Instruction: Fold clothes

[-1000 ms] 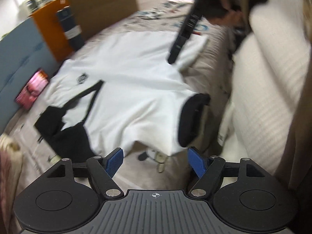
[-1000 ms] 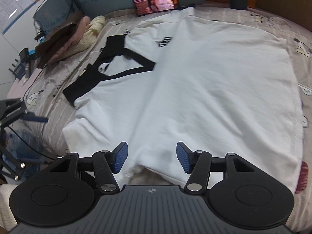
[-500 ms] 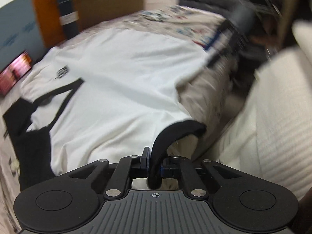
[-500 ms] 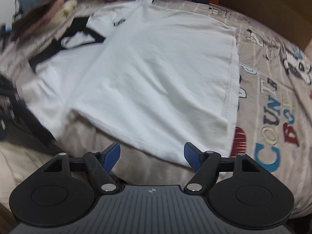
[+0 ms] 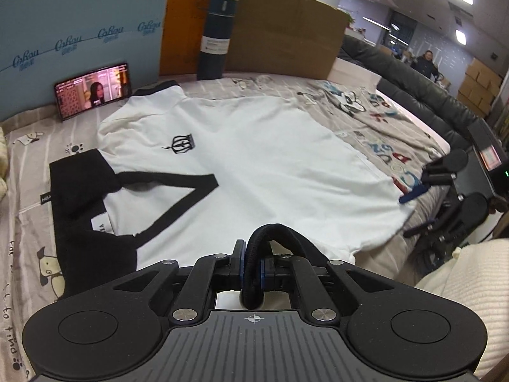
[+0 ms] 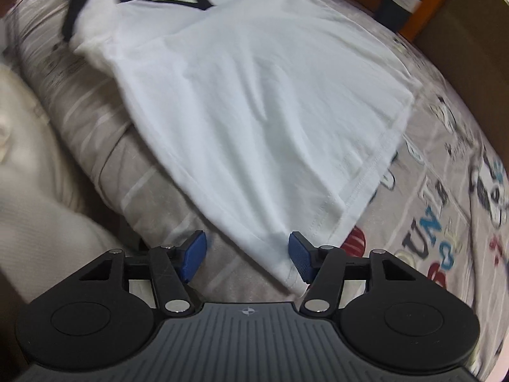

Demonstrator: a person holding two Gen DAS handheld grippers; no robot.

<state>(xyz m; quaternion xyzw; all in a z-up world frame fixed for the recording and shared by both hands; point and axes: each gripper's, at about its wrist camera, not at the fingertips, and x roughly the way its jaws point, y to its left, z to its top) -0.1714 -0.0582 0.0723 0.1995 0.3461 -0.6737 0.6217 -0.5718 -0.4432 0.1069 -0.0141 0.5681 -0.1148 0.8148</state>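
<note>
Black ribbed sleeve cuff point(image 5: 280, 238) is sitting clamped between the blue pads of the left gripper point(image 5: 252, 273), jaws pinched tight on it, cuff arching up over the fingers. Right gripper point(image 6: 247, 256) is closing; the near hem corner of the white T-shirt point(image 6: 254, 111) is lying between its pads, right pad point(image 6: 299, 254) just touching the fabric edge, left pad point(image 6: 194, 251) clear of it over bare sheet. Not gripping yet.

Shirt point(image 5: 254, 159) is lying flat across the bed, collar end to the left in the left wrist view, hem to the right. One shirt; two black sleeve cuffs showing: one in the left jaws, the other point(image 5: 159, 87) at the far edge by the phone. Black V-neck trim point(image 5: 191, 187) and black collar piece point(image 5: 79, 191) are sitting left of centre, small crest print point(image 5: 183, 143) beyond them.

Edges: the near shirt edge is hanging close to the mattress edge; a cream knit sleeve point(image 5: 470, 293) of the person is just right of it. The hem side is leaving a wide strip of printed grey bedsheet point(image 5: 366, 117) open to the right. The right gripper's own view is blurred up top.

Far side is crowded: one phone point(image 5: 94, 90) playing video, propped against a light blue panel point(image 5: 79, 31); one dark flask point(image 5: 216, 38) standing against an orange board point(image 5: 184, 31) and a cardboard sheet point(image 5: 286, 31). One black sofa point(image 5: 397, 73) is running along the far right, stacked boxes point(image 5: 480, 86) behind it.
</note>
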